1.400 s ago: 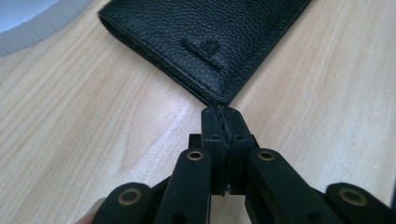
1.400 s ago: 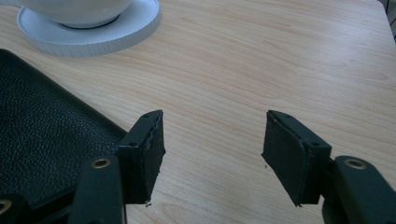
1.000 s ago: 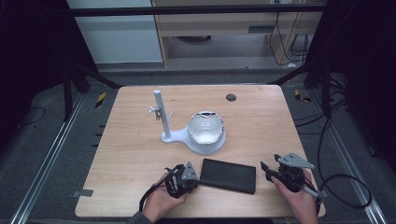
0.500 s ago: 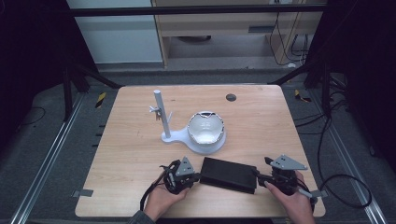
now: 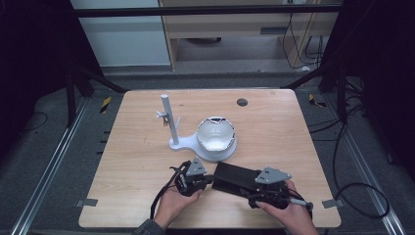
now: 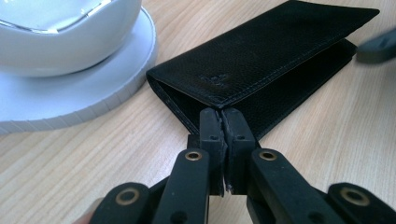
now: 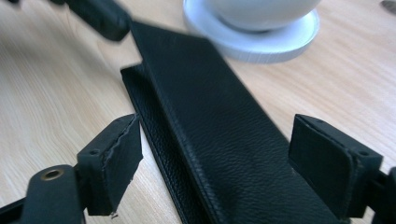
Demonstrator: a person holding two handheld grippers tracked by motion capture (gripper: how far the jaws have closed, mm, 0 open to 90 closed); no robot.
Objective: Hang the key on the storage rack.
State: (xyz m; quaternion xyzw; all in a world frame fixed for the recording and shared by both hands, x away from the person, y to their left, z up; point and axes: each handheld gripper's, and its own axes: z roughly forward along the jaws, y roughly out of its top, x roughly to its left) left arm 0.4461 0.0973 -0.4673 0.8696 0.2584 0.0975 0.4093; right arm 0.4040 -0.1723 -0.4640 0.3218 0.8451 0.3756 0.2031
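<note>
One black wallet (image 5: 238, 177) lies on your surface (image 5: 137, 147); its stamp is unreadable. Your left gripper (image 6: 223, 122) has its jaws together at its corner; your right gripper (image 7: 215, 163) has been opening, jaws astride it.

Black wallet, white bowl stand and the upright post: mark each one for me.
Black wallet (image 6: 261, 60), left gripper view, on its top flap.
White bowl stand (image 5: 215, 155), high view, on the front rim of its round base.
Upright post (image 5: 169, 117), high view, midway up its shaft.
</note>
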